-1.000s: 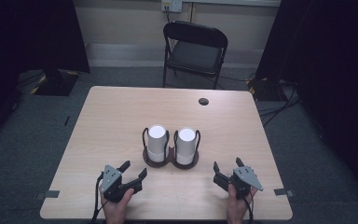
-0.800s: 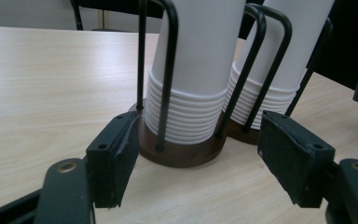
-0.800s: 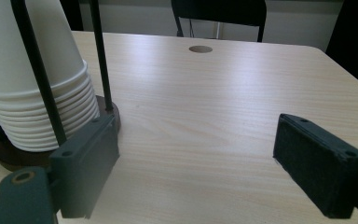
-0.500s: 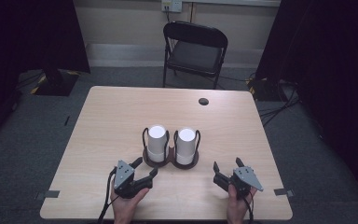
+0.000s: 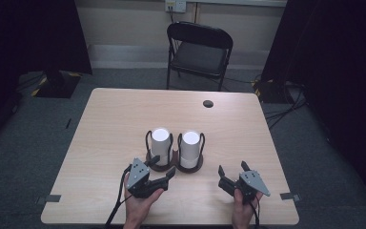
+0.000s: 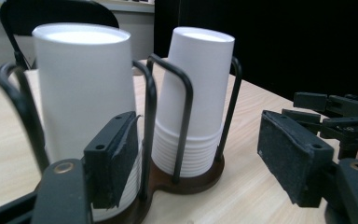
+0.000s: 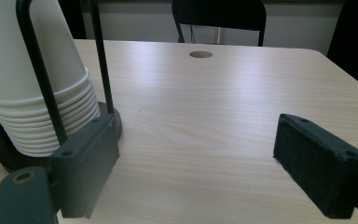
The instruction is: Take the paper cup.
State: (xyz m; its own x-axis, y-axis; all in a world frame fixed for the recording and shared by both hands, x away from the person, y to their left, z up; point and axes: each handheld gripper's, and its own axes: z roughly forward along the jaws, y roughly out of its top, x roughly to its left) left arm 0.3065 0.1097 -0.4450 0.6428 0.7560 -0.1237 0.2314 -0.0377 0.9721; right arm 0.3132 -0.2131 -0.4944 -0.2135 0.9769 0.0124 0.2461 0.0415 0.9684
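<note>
- Standing in the middle of the high view, the table [image 5: 114,119] gives a wide bare top, so both hands can work from the lower edge of the frame.
- The folding chair [image 5: 198,50] at the upper centre is behind the table – pushed away, I think, to keep the far side free.
- The cup holder [image 5: 174,164], a dark base with wire loops, sits a little below the frame's centre; the loops keep the two stacks upright and apart.
- The left cup stack [image 5: 160,145] and the right cup stack [image 5: 189,149] stand upside down in it, nested, so one cup can be pulled off upward.
- The left gripper [image 5: 164,172], at the lower left of centre, points toward the holder's base; its jaws have just been opening and stand spread with nothing pinched – in the left gripper view one pad [image 6: 116,154] is just in front of the left stack.
- The right gripper [image 5: 231,174], lower right, waits apart from the holder, jaws spread wide and empty.
- A small round hole [image 5: 208,103] lies in the table's upper right part.
</note>
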